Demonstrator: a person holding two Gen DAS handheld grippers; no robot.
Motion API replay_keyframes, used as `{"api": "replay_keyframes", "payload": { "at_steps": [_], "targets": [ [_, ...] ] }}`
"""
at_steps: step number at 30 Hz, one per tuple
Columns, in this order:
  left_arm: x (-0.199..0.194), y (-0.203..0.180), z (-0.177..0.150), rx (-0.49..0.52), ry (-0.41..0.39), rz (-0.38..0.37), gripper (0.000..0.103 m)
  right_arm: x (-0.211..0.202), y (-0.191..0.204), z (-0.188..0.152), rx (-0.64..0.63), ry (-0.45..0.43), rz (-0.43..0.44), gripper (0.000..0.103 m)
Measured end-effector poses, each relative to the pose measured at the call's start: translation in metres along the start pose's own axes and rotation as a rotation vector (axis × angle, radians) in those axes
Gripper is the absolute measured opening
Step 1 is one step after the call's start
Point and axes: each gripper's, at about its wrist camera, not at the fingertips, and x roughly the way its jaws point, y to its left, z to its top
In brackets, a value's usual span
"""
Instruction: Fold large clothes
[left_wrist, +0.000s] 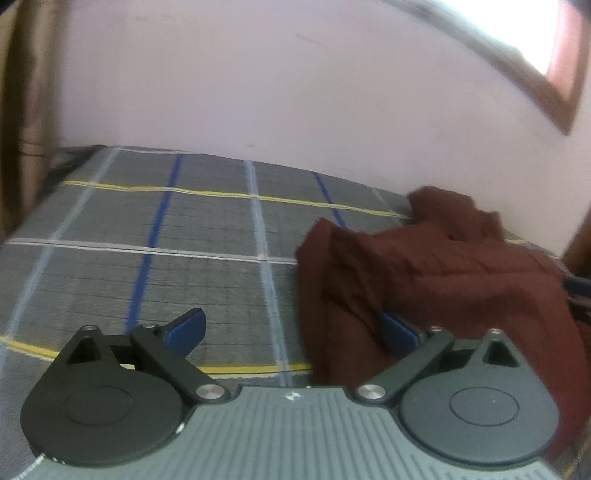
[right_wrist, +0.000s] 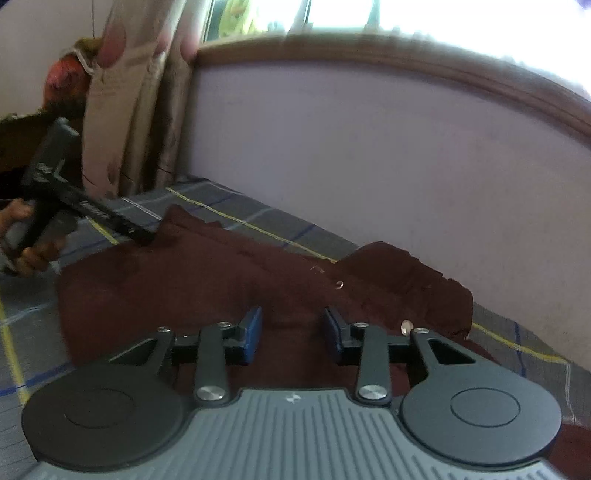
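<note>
A dark maroon garment (left_wrist: 424, 280) lies crumpled on the bed, in the right half of the left wrist view. My left gripper (left_wrist: 293, 326) is open wide. The garment's near left edge reaches in between its fingers and drapes over the right blue pad (left_wrist: 397, 332); the left pad is over bare sheet. In the right wrist view the garment (right_wrist: 207, 273) spreads across the middle. My right gripper (right_wrist: 293, 332) hangs low over it, jaws narrowed but with a gap, and maroon cloth shows in that gap. The left gripper (right_wrist: 146, 236), held by a hand (right_wrist: 35, 254), sits at the cloth's far left edge.
The bed has a grey plaid sheet (left_wrist: 166, 258) with blue, white and yellow lines. A pale wall (left_wrist: 295, 92) runs along its far side. A beige curtain (right_wrist: 136, 110) hangs at the corner under a wood-framed window (right_wrist: 406, 48). The bed's left edge (left_wrist: 40, 192) drops off.
</note>
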Motion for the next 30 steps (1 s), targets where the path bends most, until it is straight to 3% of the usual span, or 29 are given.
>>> {"api": "replay_keyframes", "payload": {
  "at_steps": [5, 10, 15, 17, 21, 23, 25, 28, 30],
  "targets": [
    [0.02, 0.011, -0.007, -0.043, 0.084, -0.146, 0.096, 0.033, -0.019, 0.0, 0.032, 0.067, -0.017, 0.035],
    [0.023, 0.005, -0.014, -0.009, 0.09, -0.263, 0.097, 0.061, -0.028, -0.018, 0.071, 0.095, 0.017, 0.035],
    [0.021, 0.008, -0.02, -0.077, 0.137, -0.395, 0.096, 0.071, -0.039, -0.026, 0.138, 0.098, 0.06, 0.036],
    [0.019, 0.013, -0.026, -0.135, 0.158, -0.48, 0.096, 0.072, -0.042, -0.029, 0.158, 0.089, 0.07, 0.036],
    [0.016, 0.005, -0.035, -0.121, 0.165, -0.522, 0.099, 0.073, -0.045, -0.031, 0.183, 0.07, 0.083, 0.036],
    [0.021, 0.0, -0.036, -0.163, 0.179, -0.549, 0.099, 0.071, -0.046, -0.031, 0.188, 0.065, 0.085, 0.037],
    [0.021, -0.008, -0.04, -0.195, 0.166, -0.528, 0.098, 0.069, -0.047, -0.032, 0.197, 0.059, 0.089, 0.037],
    [0.014, -0.017, -0.047, -0.285, 0.124, -0.479, 0.081, 0.069, -0.048, -0.033, 0.204, 0.053, 0.091, 0.037],
    [0.003, -0.021, -0.051, -0.351, 0.074, -0.44, 0.059, 0.069, -0.049, -0.033, 0.212, 0.052, 0.095, 0.037]
  ]
}}
